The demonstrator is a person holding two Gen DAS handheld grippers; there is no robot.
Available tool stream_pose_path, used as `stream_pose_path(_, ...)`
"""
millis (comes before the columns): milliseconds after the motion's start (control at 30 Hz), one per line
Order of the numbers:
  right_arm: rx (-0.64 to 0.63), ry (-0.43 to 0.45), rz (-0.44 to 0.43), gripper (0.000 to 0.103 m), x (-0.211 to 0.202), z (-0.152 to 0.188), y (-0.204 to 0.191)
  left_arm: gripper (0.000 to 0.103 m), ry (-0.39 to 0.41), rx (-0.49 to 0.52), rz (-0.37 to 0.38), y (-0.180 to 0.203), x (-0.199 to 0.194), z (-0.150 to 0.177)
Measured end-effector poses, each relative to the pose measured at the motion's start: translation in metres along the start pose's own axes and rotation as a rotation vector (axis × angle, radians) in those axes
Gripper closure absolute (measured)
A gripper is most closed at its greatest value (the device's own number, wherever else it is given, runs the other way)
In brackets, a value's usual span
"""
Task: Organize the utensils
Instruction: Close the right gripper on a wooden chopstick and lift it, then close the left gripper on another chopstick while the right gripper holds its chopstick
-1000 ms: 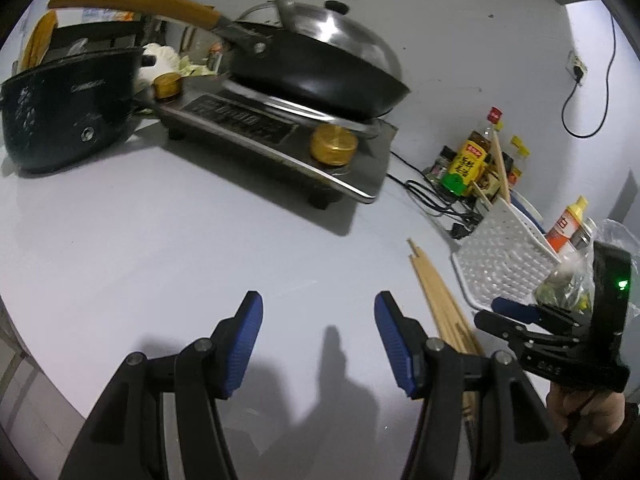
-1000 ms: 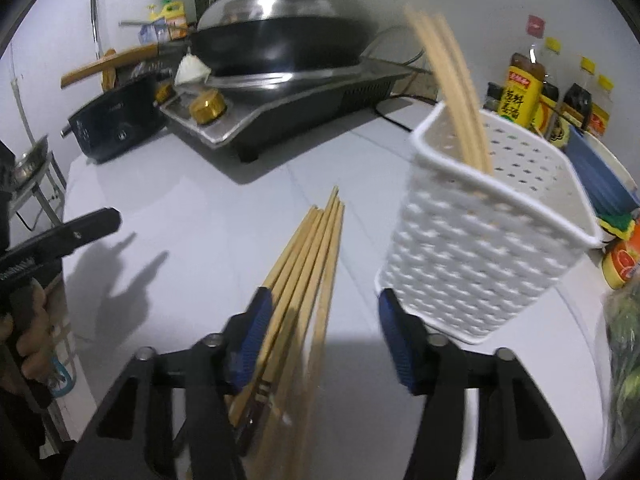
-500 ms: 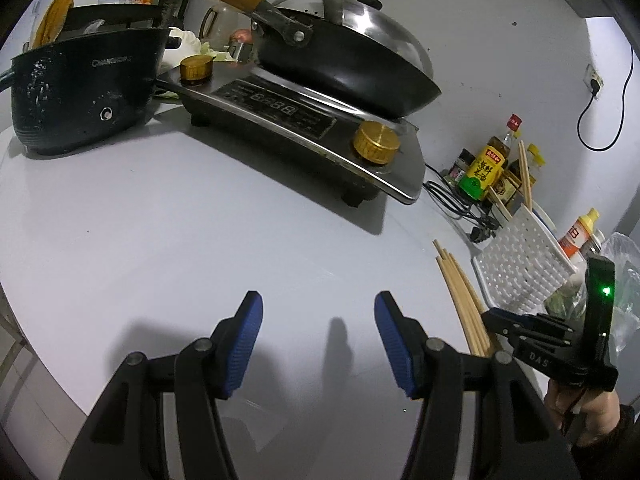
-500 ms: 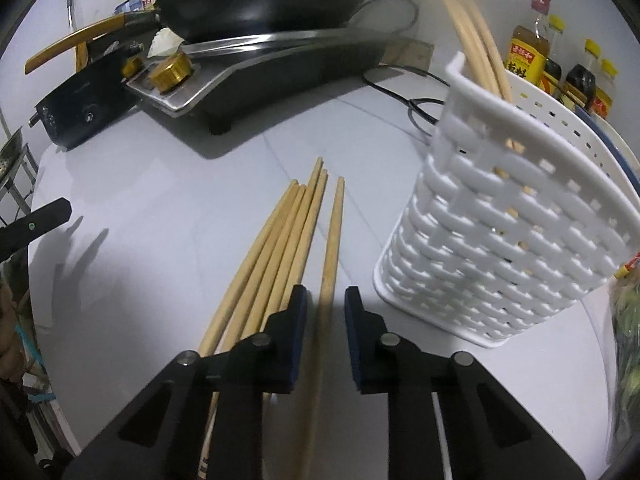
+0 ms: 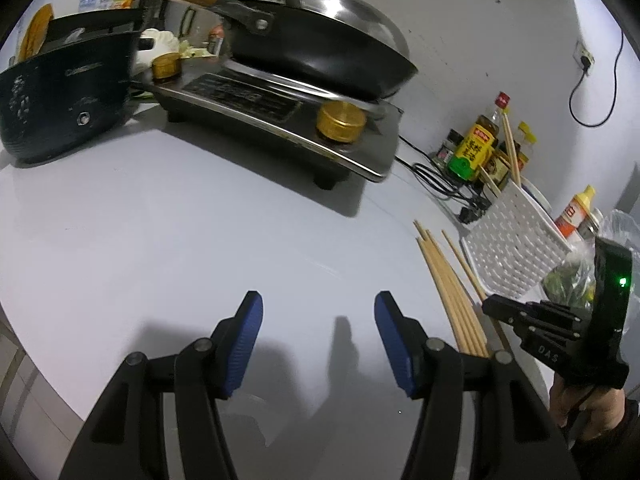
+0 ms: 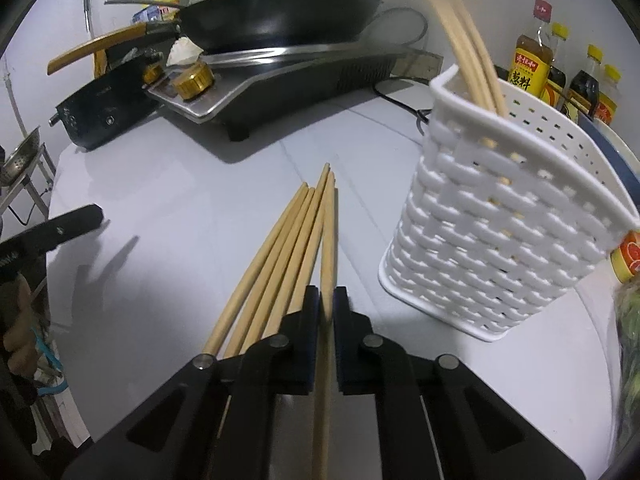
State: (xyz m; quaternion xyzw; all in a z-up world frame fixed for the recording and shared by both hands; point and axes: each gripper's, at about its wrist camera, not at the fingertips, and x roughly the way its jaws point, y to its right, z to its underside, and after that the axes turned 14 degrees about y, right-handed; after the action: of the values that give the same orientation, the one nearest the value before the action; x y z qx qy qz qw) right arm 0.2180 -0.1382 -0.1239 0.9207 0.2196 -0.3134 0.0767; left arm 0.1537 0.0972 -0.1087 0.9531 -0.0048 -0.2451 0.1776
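Several wooden chopsticks (image 6: 276, 248) lie side by side on the white counter, also seen in the left wrist view (image 5: 448, 280). My right gripper (image 6: 328, 300) is shut on one chopstick (image 6: 329, 240) at the right of the bunch, held just above the others. A white perforated utensil basket (image 6: 492, 236) stands to the right with two chopsticks (image 6: 460, 36) upright in it; it also shows in the left wrist view (image 5: 512, 240). My left gripper (image 5: 318, 340) is open and empty over bare counter, left of the chopsticks.
A hob (image 5: 280, 116) with a black lidded wok (image 5: 320, 48) stands at the back, a black pot (image 5: 64, 96) to its left. Sauce bottles (image 6: 560, 72) and a cable (image 5: 436, 172) sit behind the basket. A bag of greens (image 5: 572, 284) lies at the right.
My right gripper has closed from open onto one chopstick at the right of the bunch and lifted it slightly. My left gripper has stayed open, its view shifting a little.
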Motion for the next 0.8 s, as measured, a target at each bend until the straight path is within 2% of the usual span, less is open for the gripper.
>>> stream_pose_path(267,-0.035,0.053,-0.008,0.097,-0.018,0.002,0.004,0.045,-0.049,0.081,0.033,0.038,0.011,0.005)
stream_pose_path(667,-0.017,0.176,-0.103,0.097,-0.061,-0.006,0.022,0.045,-0.117,0.185,0.069,0.099,0.032,0.019)
stream_pose_path(800,0.011,0.201,-0.139,0.097,-0.071,-0.005,0.031,0.045,-0.181,0.271,0.06,0.117,0.046,0.03)
